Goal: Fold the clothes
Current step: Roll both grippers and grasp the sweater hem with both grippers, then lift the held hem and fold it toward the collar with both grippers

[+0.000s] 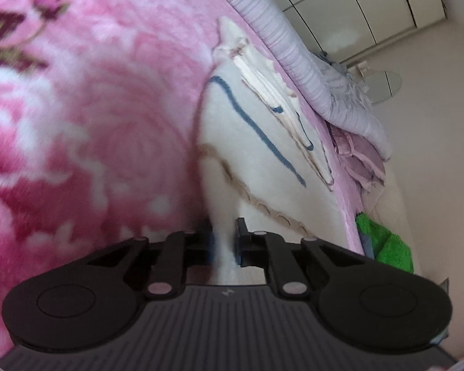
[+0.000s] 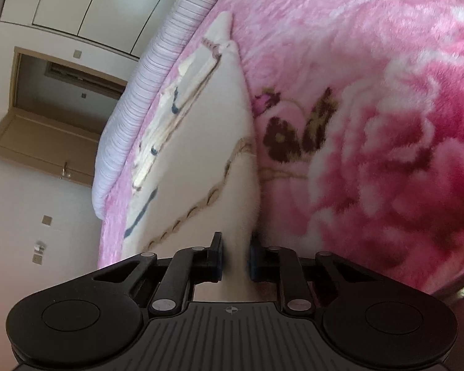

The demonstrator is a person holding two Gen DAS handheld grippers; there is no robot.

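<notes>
Cream garment (image 1: 250, 154) with blue lines and tan stitching lies on the pink flowered blanket (image 1: 92, 108) of a bed. Left hand-held gripper (image 1: 225, 241) pinches one edge of it; right hand-held gripper (image 2: 235, 258) is clamped on another edge (image 2: 201, 160).

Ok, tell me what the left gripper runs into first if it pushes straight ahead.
The left gripper is already shut on the cream garment, so pushing ahead just bunches more of that cloth. Beyond it lie the pink floral blanket and the striped quilt; depth is unclear.
</notes>
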